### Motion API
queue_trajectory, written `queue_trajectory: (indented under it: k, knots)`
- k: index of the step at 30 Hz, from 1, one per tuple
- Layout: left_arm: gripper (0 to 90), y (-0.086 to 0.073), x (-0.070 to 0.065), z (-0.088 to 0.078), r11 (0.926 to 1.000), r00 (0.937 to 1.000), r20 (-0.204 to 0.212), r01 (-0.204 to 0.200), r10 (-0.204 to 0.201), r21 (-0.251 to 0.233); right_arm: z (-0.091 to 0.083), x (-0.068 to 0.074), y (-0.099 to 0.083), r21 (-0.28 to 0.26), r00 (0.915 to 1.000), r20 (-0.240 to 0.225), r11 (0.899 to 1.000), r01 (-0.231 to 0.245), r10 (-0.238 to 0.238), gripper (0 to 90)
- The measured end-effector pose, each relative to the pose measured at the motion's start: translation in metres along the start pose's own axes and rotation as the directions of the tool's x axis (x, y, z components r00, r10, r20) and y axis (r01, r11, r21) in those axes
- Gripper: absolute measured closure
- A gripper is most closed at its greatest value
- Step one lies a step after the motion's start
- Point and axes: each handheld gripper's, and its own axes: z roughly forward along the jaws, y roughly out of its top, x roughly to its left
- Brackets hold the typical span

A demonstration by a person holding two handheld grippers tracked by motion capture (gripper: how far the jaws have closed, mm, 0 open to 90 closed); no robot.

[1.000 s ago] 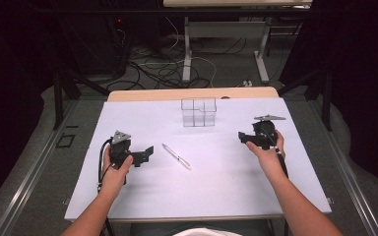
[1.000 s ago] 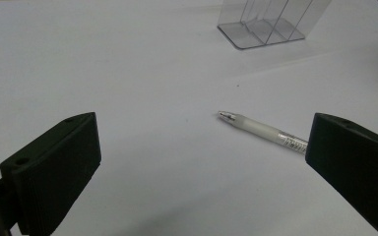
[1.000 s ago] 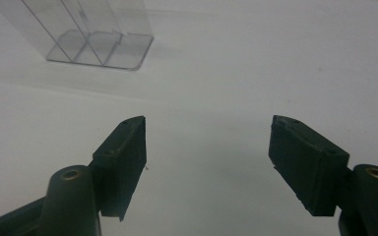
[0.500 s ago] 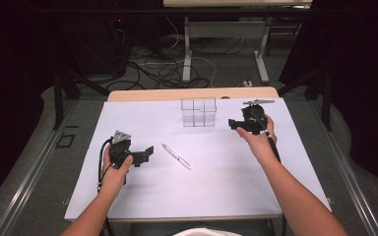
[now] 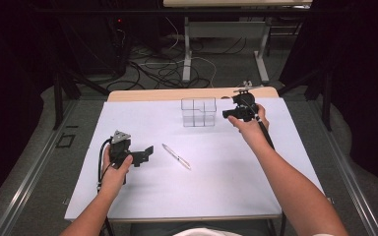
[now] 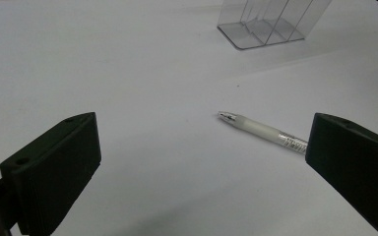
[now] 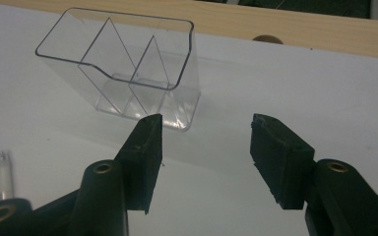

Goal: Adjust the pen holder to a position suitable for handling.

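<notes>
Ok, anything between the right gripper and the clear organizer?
Nothing: in the right gripper view, bare white table separates the right gripper from the clear organizer.

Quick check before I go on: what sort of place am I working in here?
Likely a lab or workshop recording station, not a home: a white-covered table carrying only a clear organizer and a pen, loose cables on the floor behind, and dark curtains around.

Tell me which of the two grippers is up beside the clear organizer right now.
The right gripper, raised just right of the clear organizer, jaws empty and just closing. The left gripper sits low near the pen.
</notes>
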Motion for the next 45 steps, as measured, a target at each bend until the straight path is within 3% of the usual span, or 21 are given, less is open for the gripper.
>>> queue_trajectory:
  k: [7, 8, 16, 21, 41, 45]
  knots:
    - [0.3, 0.000, 0.001, 0.000, 1.0000, 1.0000, 0.004, 0.002, -0.002, -0.004, 0.005, 0.007, 0.014, 0.001, 0.9998, 0.020, 1.000, 0.004, -0.004, 54.0]
    - [0.3, 0.000, 0.001, 0.000, 1.0000, 1.0000, 0.004, 0.002, -0.002, -0.004, 0.006, 0.009, 0.016, 0.000, 0.9997, 0.021, 1.000, -0.014, 0.014, 54.3]
    - [0.3, 0.000, 0.001, 0.000, 1.0000, 1.0000, 0.005, 0.002, -0.002, -0.004, 0.019, 0.012, 0.026, 0.008, 0.9985, 0.050, 1.000, -0.025, 0.024, 56.7]
    - [0.3, 0.000, 0.001, -0.001, 1.0000, 1.0000, 0.006, 0.002, -0.002, -0.006, 0.028, 0.014, 0.029, 0.013, 0.9964, 0.062, 0.998, -0.058, 0.057, 57.9]
    - [0.3, 0.000, -0.001, 0.000, 1.0000, 0.9999, 0.016, 0.004, -0.004, -0.006, 0.060, 0.019, 0.032, -0.007, 0.9920, 0.092, 0.996, -0.086, 0.086, 64.0]
    - [0.3, 0.000, -0.001, 0.000, 1.0000, 0.9998, 0.021, 0.006, -0.006, -0.006, 0.066, 0.018, 0.030, 0.019, 0.9902, 0.092, 0.994, -0.107, 0.105, 65.2]
